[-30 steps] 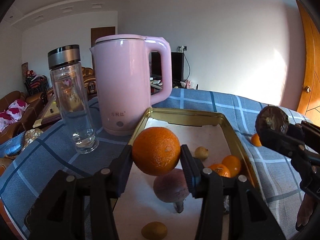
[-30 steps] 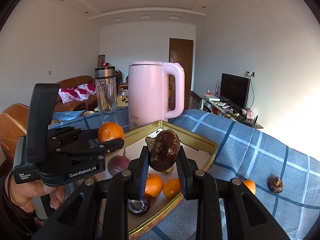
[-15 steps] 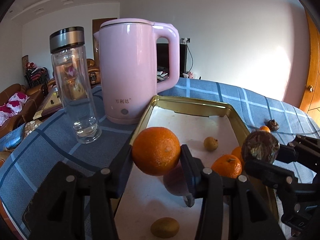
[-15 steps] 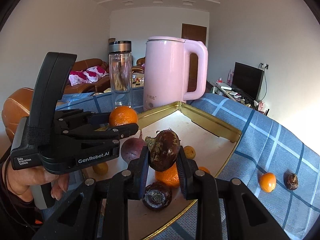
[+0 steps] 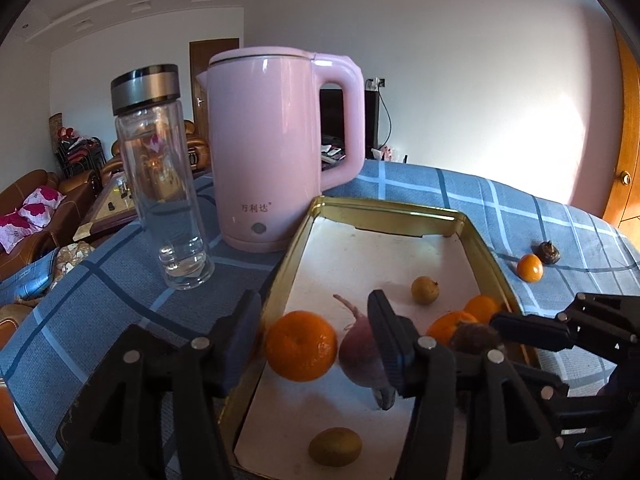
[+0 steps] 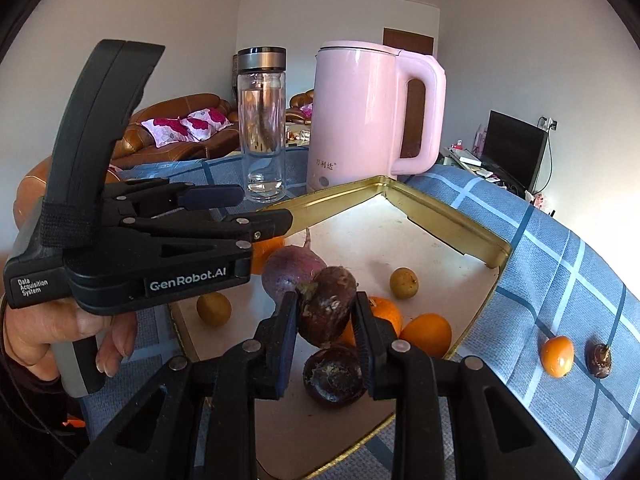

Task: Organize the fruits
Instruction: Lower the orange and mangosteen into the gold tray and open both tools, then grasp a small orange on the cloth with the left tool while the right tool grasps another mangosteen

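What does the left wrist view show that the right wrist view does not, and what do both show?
Only the left wrist view: the whole large orange between the opening left gripper, untouched by its pads. Only the right wrist view: a hand and a dark round fruit lying in the tray. Both: pink kettle, glass bottle, gold metal tray.
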Motion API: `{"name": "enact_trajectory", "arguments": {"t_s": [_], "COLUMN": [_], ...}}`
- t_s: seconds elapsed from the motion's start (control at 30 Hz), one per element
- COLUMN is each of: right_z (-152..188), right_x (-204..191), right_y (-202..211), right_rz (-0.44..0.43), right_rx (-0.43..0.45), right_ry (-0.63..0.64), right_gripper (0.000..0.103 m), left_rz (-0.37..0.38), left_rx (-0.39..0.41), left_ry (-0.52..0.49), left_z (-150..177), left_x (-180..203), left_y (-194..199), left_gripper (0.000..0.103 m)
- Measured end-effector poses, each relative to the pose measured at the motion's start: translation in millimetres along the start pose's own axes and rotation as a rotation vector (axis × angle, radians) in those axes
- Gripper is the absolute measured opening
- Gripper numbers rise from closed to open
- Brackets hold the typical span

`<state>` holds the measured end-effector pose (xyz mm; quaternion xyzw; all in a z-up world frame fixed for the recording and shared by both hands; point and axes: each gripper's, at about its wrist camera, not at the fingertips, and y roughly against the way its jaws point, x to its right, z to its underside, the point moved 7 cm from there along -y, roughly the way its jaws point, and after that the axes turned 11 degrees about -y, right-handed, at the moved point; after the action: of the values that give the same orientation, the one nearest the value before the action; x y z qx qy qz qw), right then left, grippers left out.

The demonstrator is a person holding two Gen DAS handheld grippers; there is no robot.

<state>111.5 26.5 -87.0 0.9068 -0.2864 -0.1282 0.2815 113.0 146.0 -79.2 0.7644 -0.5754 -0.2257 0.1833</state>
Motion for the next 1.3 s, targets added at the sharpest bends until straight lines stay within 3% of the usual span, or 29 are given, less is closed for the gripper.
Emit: {"name": "enact_trajectory", "arguments": {"t_s": [0.17, 0.23, 0.3, 0.53, 0.73, 0.87, 1.07, 1.3], "right_z": [-9.2, -12.2, -14.5, -20.2, -11.7, -0.6, 21.9, 21.9], "right_x": [28.2, 43.9, 62.8, 147.8, 217.7, 252.6, 280.8, 294.4], "right_y": [31.4, 47.0, 63.0, 106.7, 120.6, 110.8, 71.4, 31.5], "right_rz": [0.054, 0.091, 0.141, 0.354, 0.483, 0.508, 0.542, 0.522], "right_rx": [0.046, 0.066, 0.090, 0.131, 0.122, 0.115, 0.042, -0.021], "right_ry": [-0.023, -0.033, -0.043, -0.204, -0.364, -0.476, -0.518, -0.519], "right_gripper": [0.031, 0.038, 0.049, 0.055, 0.062, 0.062, 0.062, 0.062], "left_rz": [0.029, 0.045, 0.068, 0.195, 0.233, 0.181, 0.088, 0.076], "left_rx": [0.060, 0.087, 0.114, 0.140, 0.073, 0.039, -0.022, -0.064], "left_ry": [-0.034, -0.055, -0.066, -0.120, -0.115, -0.104, -0.084, -0.034], "left_z": [-26.8, -40.5, -54.3, -96.5, -106.7, -102.8, -99.0, -82.5], "left_x": [21.0, 33.8, 47.7, 117.5, 167.2, 191.7, 211.5, 201.6], "left_y": [25.4, 36.8, 47.6, 60.6, 26.8, -8.9, -73.5, -109.0], "left_gripper": [0.068, 0.076, 0.077, 0.090, 0.090, 0.090, 0.090, 0.090]}}
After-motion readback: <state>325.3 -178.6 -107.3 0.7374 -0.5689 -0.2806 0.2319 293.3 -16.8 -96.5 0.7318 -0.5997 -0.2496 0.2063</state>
